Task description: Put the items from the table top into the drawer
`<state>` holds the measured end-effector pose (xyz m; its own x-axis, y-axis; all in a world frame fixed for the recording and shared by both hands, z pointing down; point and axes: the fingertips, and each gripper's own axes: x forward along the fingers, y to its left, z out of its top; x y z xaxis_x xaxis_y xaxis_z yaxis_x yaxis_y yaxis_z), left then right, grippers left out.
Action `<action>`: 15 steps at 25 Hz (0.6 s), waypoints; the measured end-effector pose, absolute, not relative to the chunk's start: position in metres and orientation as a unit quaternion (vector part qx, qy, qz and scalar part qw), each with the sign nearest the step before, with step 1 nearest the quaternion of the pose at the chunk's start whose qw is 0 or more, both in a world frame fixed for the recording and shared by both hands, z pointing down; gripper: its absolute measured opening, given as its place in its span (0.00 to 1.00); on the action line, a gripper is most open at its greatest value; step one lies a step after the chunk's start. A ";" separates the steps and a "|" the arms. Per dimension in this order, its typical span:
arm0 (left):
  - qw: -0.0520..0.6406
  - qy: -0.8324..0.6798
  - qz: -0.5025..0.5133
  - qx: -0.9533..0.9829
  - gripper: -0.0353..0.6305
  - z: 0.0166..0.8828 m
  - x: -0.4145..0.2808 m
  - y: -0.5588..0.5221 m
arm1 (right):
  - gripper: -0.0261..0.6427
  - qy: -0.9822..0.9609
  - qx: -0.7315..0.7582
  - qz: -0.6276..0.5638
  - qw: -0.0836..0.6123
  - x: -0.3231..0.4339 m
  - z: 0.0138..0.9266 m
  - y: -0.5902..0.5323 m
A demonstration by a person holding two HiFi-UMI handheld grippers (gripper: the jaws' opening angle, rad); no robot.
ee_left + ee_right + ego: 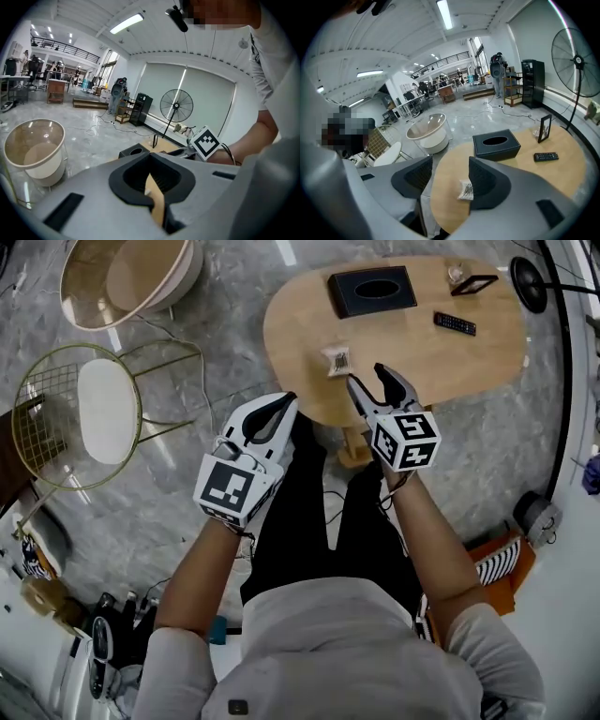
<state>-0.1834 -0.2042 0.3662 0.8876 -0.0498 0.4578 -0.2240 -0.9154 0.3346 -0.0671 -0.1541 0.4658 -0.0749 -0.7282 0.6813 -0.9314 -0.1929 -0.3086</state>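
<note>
Head view looks down on the oval wooden table point(469, 362), and we hold both grippers at its near edge. Our right gripper point(366, 374) is released: in the right gripper view its jaws stand wide apart and press on nothing. The small printed packet point(337, 360) appears in the gap between them, lying flat on the table. This packet is close to the near edge, toward the left end of the table. Our left gripper point(288, 399) is clenched: its pads meet at the tips and nothing is between them. It is at the near-left edge of the table. The black tissue box point(372, 291) sits by the far edge. The remote control point(455, 323) lies toward the right end, and the small photo frame point(473, 283) stands near the far edge on that side
</note>
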 end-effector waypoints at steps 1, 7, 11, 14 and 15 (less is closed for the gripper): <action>0.189 -0.068 0.231 0.952 0.07 0.381 -0.183 -0.205 | 0.41 -0.618 0.665 0.397 0.135 -0.067 0.484 -0.155; 0.191 -0.055 0.265 0.944 0.07 0.458 -0.173 -0.211 | 0.41 -0.600 0.646 0.437 0.178 -0.071 0.593 -0.161; 0.198 -0.052 0.277 0.939 0.07 0.493 -0.166 -0.212 | 0.41 -0.573 0.647 0.457 0.208 -0.066 0.648 -0.154; 0.202 -0.052 0.277 0.938 0.07 0.513 -0.162 -0.214 | 0.43 -0.561 0.650 0.467 0.213 -0.063 0.676 -0.153; 0.204 -0.054 0.276 0.938 0.07 0.518 -0.160 -0.215 | 0.43 -0.559 0.649 0.470 0.212 -0.063 0.683 -0.154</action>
